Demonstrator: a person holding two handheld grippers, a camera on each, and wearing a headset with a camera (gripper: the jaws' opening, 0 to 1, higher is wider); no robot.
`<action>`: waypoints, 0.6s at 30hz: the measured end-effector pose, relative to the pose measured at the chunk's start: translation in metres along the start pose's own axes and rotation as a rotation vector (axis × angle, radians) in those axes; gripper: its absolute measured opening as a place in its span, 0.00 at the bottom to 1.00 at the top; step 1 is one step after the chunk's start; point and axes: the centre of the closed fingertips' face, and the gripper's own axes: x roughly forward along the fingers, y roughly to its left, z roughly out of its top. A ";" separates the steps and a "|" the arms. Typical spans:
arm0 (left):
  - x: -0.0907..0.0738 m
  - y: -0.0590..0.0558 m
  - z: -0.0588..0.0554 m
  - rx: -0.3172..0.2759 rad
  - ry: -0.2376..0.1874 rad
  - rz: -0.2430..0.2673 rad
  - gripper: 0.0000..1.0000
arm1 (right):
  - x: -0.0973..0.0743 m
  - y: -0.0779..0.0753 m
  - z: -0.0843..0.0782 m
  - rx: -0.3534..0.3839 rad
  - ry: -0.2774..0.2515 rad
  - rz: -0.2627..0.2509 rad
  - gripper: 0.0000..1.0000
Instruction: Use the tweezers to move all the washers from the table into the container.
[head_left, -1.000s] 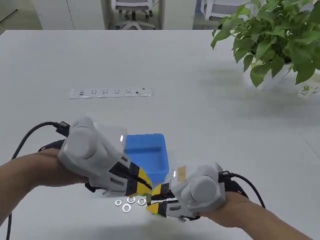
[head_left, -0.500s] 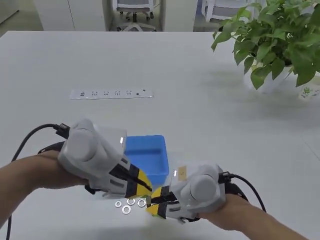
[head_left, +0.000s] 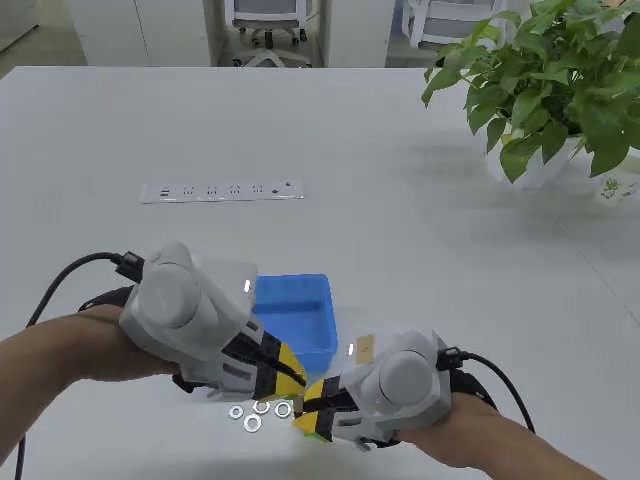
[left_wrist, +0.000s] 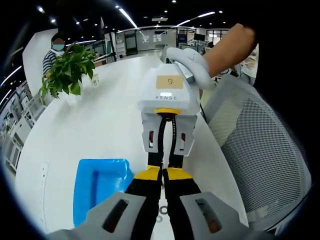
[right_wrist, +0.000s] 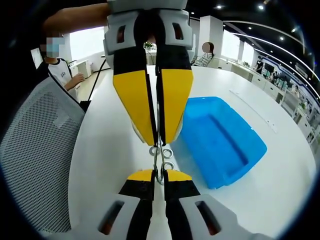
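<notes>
Washers (head_left: 261, 406): 4 in the head view, clustered on the table (head_left: 400, 250); 3 countable in the right gripper view.
Tweezers (right_wrist: 159, 161): 1 pair.
Container (head_left: 296, 318): 1, blue.
Grippers: 2, the left gripper (head_left: 290, 371) and the right gripper (head_left: 303, 408).
Hands: 2, a left hand (head_left: 95, 340) and a right hand (head_left: 455, 435).
Power strip (head_left: 220, 190): 1.
Potted plant (head_left: 540, 80): 1.
Office chairs (head_left: 265, 20): 2 beyond the far table edge in the head view.
Mesh-backed chair (left_wrist: 250, 145): 1 in each gripper view.
Background people (right_wrist: 55, 67): 2 in the right gripper view, 1 in the left gripper view.
</notes>
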 end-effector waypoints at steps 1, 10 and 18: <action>0.000 0.000 0.000 0.000 0.000 0.000 0.06 | 0.000 0.000 0.000 -0.001 0.000 0.000 0.07; 0.000 -0.002 0.001 0.000 0.005 0.000 0.06 | -0.002 0.002 0.000 0.002 -0.005 -0.008 0.07; -0.002 -0.001 0.004 -0.006 0.001 0.006 0.07 | -0.009 0.001 0.006 0.005 -0.031 -0.020 0.07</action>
